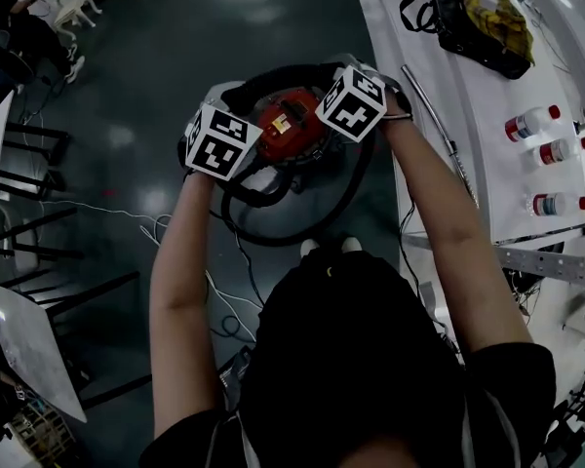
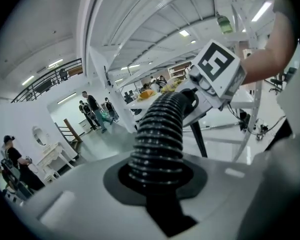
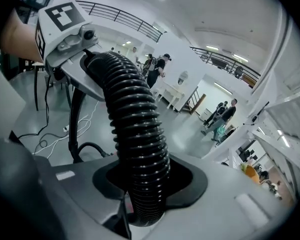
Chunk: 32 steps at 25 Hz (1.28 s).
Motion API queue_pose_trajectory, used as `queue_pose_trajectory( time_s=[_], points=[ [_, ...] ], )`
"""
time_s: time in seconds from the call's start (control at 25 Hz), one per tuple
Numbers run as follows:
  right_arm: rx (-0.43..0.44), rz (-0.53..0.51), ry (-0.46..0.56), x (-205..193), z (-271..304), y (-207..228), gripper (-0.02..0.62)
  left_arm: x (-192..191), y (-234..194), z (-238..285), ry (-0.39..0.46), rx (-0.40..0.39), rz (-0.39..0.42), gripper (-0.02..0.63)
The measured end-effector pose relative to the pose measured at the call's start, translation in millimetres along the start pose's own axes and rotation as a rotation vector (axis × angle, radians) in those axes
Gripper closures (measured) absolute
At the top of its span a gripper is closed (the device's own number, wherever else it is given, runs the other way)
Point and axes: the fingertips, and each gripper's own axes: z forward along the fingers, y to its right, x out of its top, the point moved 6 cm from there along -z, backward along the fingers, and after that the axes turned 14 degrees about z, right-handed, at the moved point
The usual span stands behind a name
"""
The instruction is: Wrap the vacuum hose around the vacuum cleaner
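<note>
- On a dark floor, straight below two outstretched arms: a red vacuum cleaner (image 1: pixel 288 123), with the black vacuum hose (image 1: pixel 273 224) curving in a loose loop along its near side and arching over its top.
- Left gripper (image 2: pixel 157 184) clamped on the ribbed hose, jaws drawn snugly against it.
- Right gripper (image 3: pixel 142 184) gripping the same hose a little further along, jaws kept partway apart by its width.
- Probably mid-wrap: a short span held between both grippers above the cleaner, with a slack loop on the floor not yet taken up.
- Next move, at a guess: carrying the held span round the body and laying it close against it, grip firm enough that the hose (springy, by the look of its ribs) cannot slide or uncoil.
- Only in the head view: the cleaner itself, the floor loop, a white table (image 1: pixel 487 178) at right.
- Only in the gripper views: the contact at the jaws, each view also showing the other gripper's marker cube at the span's far end.
</note>
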Motion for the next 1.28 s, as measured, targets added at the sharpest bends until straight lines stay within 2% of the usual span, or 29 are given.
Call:
queue_pose_trajectory(
  time_s=[0.12,0.2,0.28,0.48,0.64,0.8,0.92,1.08,1.28],
  points=[
    [0.003,0.075,0.044,4.6,-3.0,1.9,0.394,-8.5,-8.5,-7.1,0.039,0.046,-0.061,0.515],
    [-0.023,0.112,0.054,1.8,-3.2,6.3,0.342,-16.8,-18.9,-15.7,0.084,0.094,-0.128,0.515],
    [-0.062,0.138,0.052,-6.2,-2.5,9.7,0.325,-25.4,-28.7,-27.5,0.131,0.131,-0.196,0.515],
    [-0.105,0.242,0.032,-30.1,0.0,5.9,0.321,-47.0,-41.6,-46.4,0.209,0.162,-0.339,0.515],
    [-0.107,0.233,0.008,-40.2,6.0,-1.4,0.321,-62.2,-49.0,-52.5,0.284,0.169,-0.439,0.517],
    [-0.080,0.255,0.001,-45.5,17.1,-0.4,0.311,-58.4,-51.0,-60.3,0.364,0.162,-0.425,0.518],
    [-0.100,0.280,0.034,-41.1,20.9,7.8,0.310,-51.6,-56.4,-62.9,0.390,0.168,-0.422,0.518],
    [-0.112,0.289,0.059,-41.8,25.2,8.2,0.319,-48.6,-71.7,-63.4,0.403,0.198,-0.439,0.518],
    [-0.106,0.290,0.051,-50.0,33.7,7.8,0.322,-50.7,-83.9,-58.0,0.376,0.229,-0.452,0.518]
  ],
)
